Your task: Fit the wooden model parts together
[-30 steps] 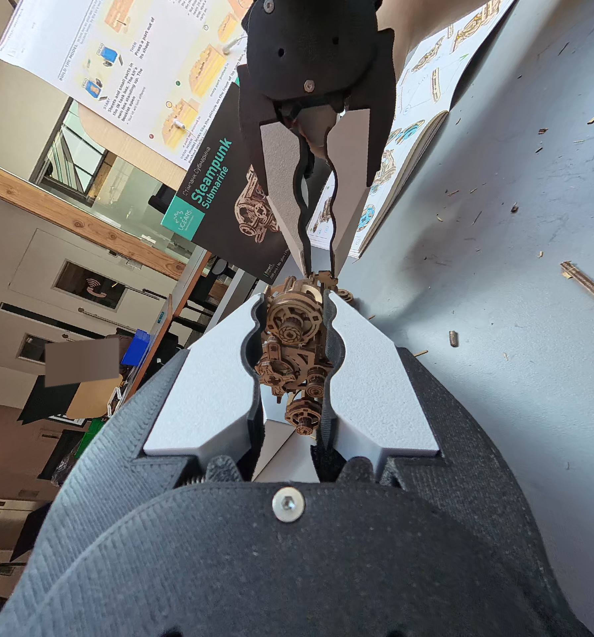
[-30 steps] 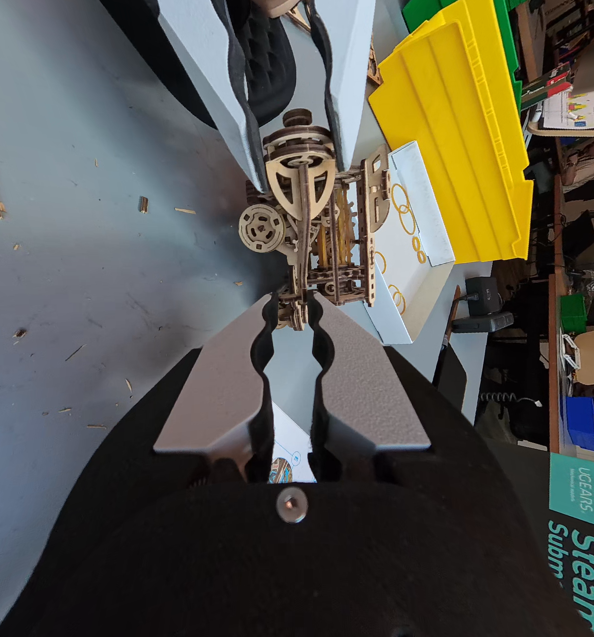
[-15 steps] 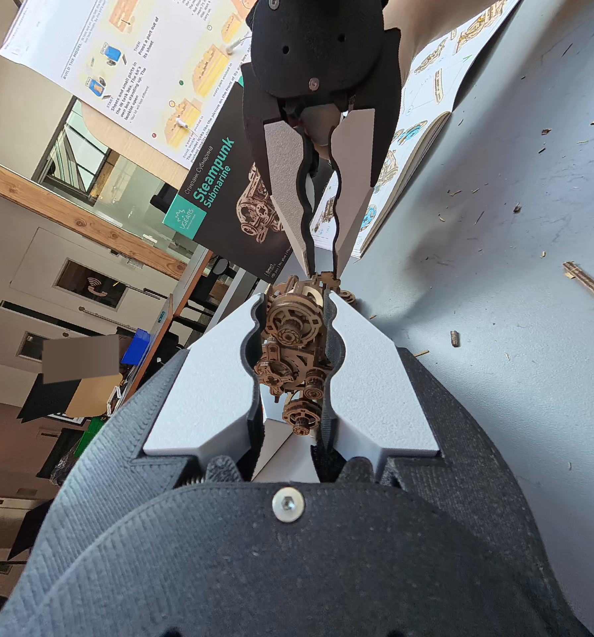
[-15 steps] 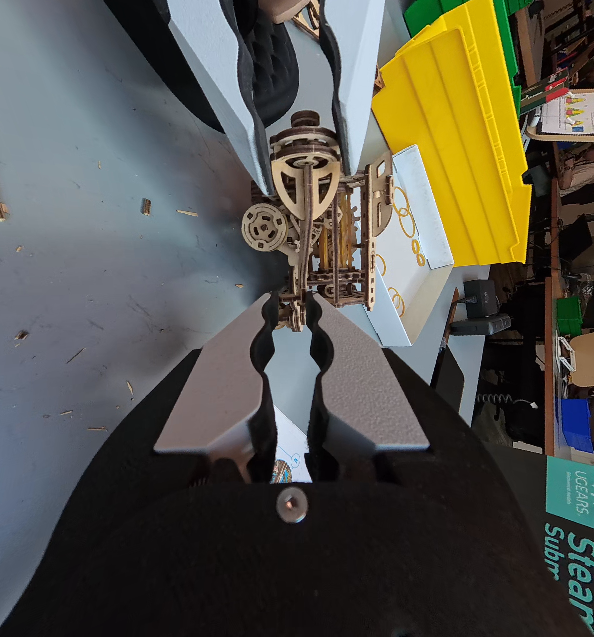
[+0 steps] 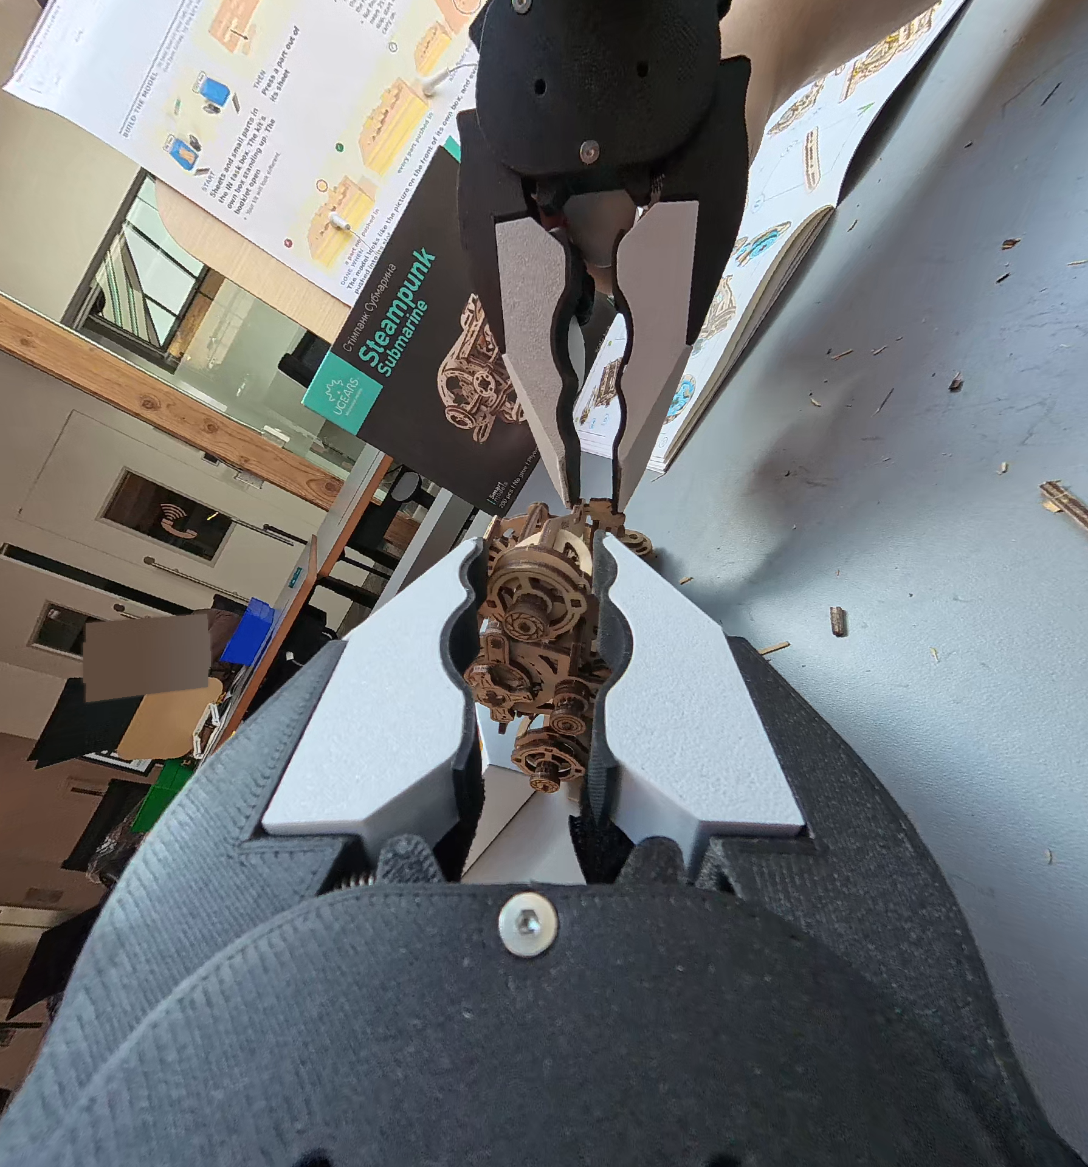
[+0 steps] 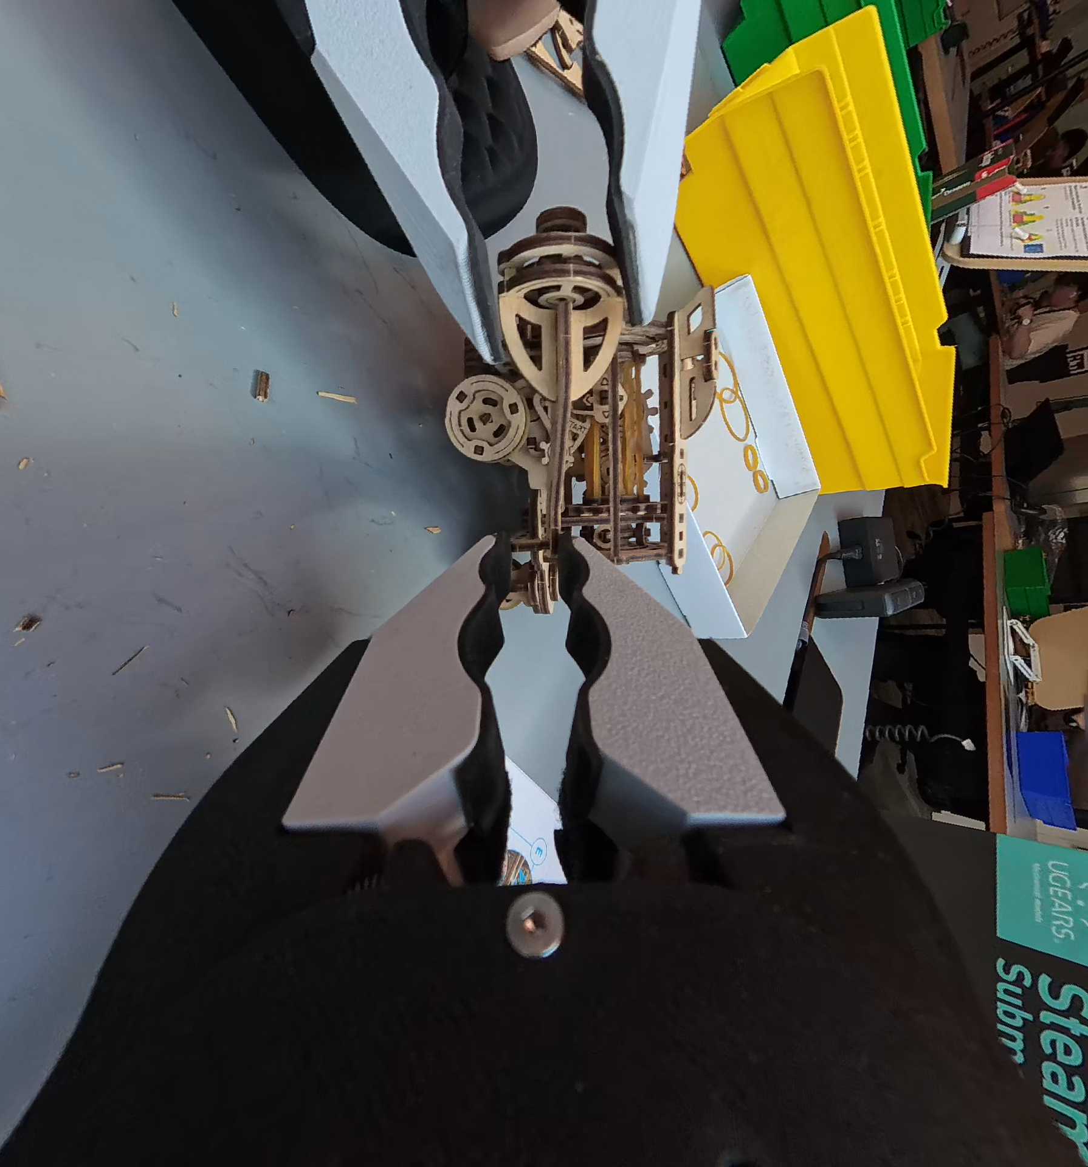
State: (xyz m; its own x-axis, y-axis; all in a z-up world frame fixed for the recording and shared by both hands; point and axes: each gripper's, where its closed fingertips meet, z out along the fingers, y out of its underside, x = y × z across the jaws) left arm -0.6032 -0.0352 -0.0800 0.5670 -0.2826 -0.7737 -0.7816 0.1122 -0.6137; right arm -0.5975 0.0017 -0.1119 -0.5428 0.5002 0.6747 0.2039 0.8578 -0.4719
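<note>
The wooden model (image 5: 538,631), a brown gear-and-wheel assembly, is held above the grey table (image 5: 971,694). My left gripper (image 5: 541,543) is shut on the model's round drum, with both pads against its sides. It also shows in the right wrist view (image 6: 560,335), coming in from the top. My right gripper (image 6: 532,543) is shut on a small wooden part at the near end of the model (image 6: 598,442). In the left wrist view the right gripper (image 5: 594,502) comes down from above, and its tips pinch the model's far end.
A yellow bin (image 6: 813,252) and a green bin (image 6: 813,38) stand to the right. Beside them is a white tray (image 6: 775,556) holding rubber bands. A black kit box (image 5: 428,353), an open booklet (image 5: 781,189) and an instruction sheet (image 5: 244,126) lie behind. Wood scraps and a wood strip (image 5: 1084,524) litter the table. The left gripper's tips are roughly 6 centimetres from the right gripper's.
My right gripper's pads closed slightly onto the small part at the model's end. The left gripper kept its hold on the model, and both grippers barely moved.
</note>
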